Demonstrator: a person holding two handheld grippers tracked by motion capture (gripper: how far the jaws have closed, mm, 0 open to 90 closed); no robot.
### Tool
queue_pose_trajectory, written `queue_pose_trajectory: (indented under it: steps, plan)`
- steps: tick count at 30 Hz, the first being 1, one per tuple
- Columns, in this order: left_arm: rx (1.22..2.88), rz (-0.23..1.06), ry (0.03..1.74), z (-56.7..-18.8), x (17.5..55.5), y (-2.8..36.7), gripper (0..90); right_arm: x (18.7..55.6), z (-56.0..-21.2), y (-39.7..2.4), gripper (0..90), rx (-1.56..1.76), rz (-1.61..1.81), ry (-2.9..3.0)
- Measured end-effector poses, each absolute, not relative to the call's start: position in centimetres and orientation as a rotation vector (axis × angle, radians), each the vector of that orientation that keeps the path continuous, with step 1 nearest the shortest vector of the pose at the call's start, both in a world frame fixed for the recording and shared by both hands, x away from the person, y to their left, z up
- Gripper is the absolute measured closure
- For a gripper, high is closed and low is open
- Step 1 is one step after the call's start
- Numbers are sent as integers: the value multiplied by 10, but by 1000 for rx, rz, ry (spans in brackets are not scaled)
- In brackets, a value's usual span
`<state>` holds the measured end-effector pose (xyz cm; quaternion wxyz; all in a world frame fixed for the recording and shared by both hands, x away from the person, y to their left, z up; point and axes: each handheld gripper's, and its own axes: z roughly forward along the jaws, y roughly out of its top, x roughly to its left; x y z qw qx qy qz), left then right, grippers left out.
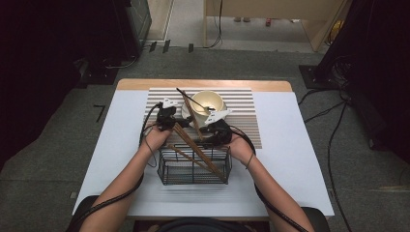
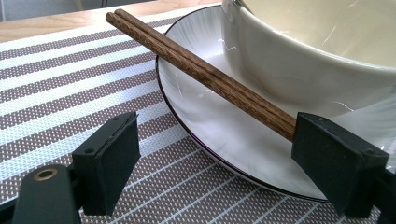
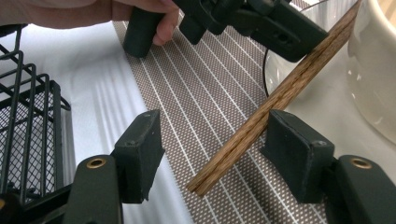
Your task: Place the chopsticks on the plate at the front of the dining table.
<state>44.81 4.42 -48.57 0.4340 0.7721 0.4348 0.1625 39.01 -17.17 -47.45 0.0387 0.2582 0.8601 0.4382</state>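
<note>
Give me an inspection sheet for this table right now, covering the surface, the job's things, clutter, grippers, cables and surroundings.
Surface: white table with a wooden far edge; striped mat on it.
Job's things: wooden chopsticks lean on a white plate beside a cream bowl; more chopsticks rest slanted in a black wire basket.
Clutter: nothing seen.
Grippers: left gripper open, chopsticks by one jaw; right gripper open, chopstick ends between its jaws, unpressed.
Cables: black gripper cables trail along both forearms; floor cables at right.
Surroundings: grey carpet, dark equipment at both sides.
</note>
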Motion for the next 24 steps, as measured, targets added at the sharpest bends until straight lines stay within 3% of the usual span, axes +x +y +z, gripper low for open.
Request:
queue_pose_trajectory:
  steps: [24]
  plan:
    - [1917, 419, 1080, -486, 448, 46, 155, 394, -476, -164, 366, 730, 1366, 2651]
